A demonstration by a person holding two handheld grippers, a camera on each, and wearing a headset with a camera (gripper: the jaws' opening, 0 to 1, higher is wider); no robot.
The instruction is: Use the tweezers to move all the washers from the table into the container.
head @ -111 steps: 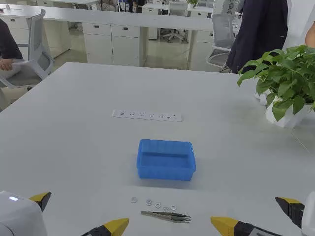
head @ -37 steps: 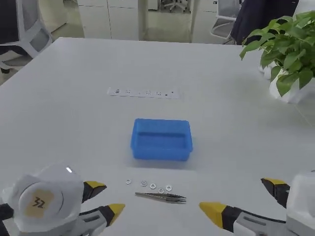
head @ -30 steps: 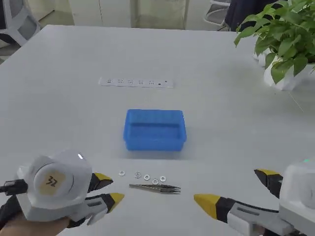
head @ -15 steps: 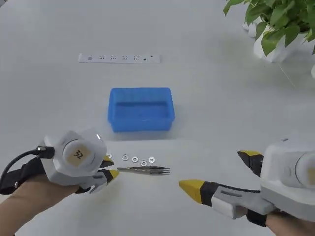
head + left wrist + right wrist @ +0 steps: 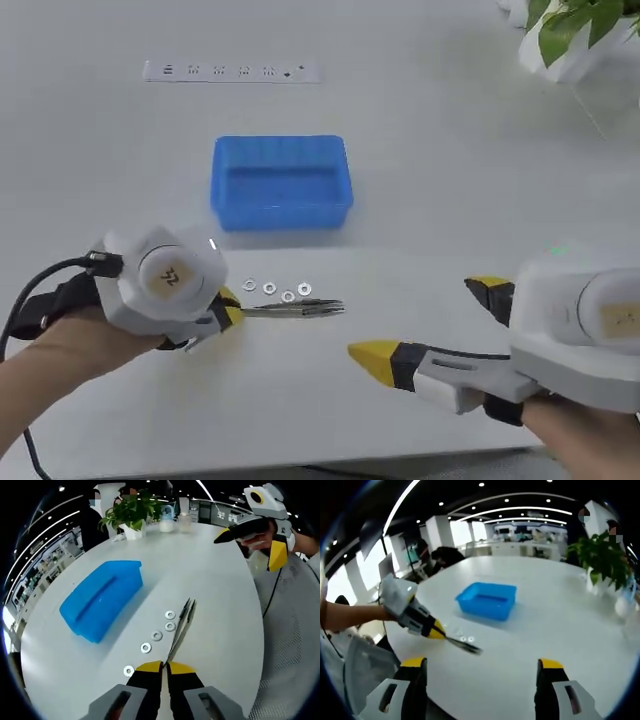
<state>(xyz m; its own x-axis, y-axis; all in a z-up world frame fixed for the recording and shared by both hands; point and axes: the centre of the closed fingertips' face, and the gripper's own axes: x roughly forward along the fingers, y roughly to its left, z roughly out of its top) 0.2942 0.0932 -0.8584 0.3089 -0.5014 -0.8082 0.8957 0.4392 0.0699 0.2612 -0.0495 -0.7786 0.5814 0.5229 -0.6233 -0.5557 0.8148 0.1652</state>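
The metal tweezers point(image 5: 298, 309) lie on the white table point(image 5: 450, 170), tips to the right. My left gripper point(image 5: 228, 312) is shut on their blunt end; in the left gripper view the tweezers point(image 5: 181, 626) run out from between the closed jaws point(image 5: 164, 667). Several small washers point(image 5: 277, 290) lie in a row just beyond the tweezers, also seen as washers point(image 5: 157, 636) to their left. The blue container point(image 5: 281, 183) stands behind them, open and without washers. My right gripper point(image 5: 428, 320) hovers open to the right, nothing between its jaws point(image 5: 482, 663).
A white power strip point(image 5: 231, 72) lies beyond the container. A potted plant point(image 5: 575, 35) stands at the far right corner. The table's near edge point(image 5: 300, 462) runs just below both hands. A cable point(image 5: 25, 310) trails from the left gripper.
The left gripper has moved right to the tweezers' blunt end and closed on it. The right gripper has risen a little. The head camera has tilted down and closer.
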